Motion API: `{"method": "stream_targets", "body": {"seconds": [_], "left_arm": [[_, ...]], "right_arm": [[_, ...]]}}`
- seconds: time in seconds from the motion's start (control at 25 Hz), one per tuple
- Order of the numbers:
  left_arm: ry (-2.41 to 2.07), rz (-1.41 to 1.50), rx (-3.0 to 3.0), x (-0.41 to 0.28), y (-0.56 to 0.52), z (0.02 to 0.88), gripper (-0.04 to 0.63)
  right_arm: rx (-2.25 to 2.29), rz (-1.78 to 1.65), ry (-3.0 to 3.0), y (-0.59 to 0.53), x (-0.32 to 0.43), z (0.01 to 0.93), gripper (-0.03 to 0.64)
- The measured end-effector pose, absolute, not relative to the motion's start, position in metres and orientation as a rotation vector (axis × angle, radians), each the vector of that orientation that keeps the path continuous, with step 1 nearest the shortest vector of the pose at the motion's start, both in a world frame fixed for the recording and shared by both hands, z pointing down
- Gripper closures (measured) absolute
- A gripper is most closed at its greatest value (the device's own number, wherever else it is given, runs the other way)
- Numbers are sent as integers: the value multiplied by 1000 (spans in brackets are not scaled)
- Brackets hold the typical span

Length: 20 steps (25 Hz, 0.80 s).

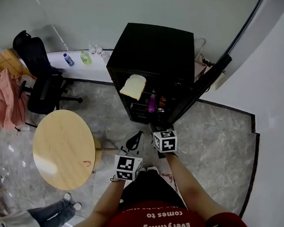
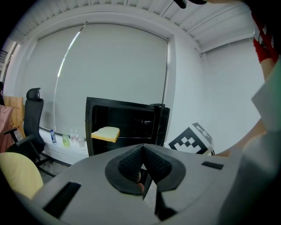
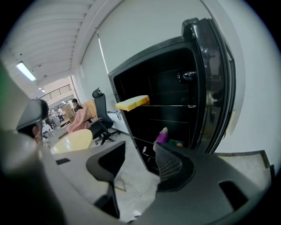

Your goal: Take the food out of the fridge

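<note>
Bread [image 3: 131,103] on the fridge [image 1: 152,47] shelf lies ahead, nearer the right gripper [image 3: 139,163], jaws apart and empty, than the clenched left gripper [image 2: 142,163].

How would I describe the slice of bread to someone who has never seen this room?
Find the black fridge with its door open. A pale slice of bread lies on its upper shelf. It is flat and alone, while the purple item stands lower down.

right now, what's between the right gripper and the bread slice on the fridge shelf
Nothing: the right gripper view shows only bare grey floor between the open right gripper and the bread slice; the fridge door is swung aside.
</note>
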<state>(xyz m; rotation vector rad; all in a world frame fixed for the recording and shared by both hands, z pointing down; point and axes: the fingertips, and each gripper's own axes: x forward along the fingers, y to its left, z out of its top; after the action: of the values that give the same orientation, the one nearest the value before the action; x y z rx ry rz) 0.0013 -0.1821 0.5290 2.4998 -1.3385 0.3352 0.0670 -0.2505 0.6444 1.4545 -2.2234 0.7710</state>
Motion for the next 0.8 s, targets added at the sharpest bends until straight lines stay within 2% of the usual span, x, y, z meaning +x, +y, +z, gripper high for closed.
{"method": "stream_targets", "body": {"seconds": [0.2, 0.8], "left_arm": [[-1321, 335, 2484, 8, -180, 549, 589], [-1376, 384, 2389, -18, -156, 670, 589]], "right_arm": [[1474, 788, -2195, -271, 67, 666, 393], [1583, 699, -2084, -334, 73, 770, 384]]}}
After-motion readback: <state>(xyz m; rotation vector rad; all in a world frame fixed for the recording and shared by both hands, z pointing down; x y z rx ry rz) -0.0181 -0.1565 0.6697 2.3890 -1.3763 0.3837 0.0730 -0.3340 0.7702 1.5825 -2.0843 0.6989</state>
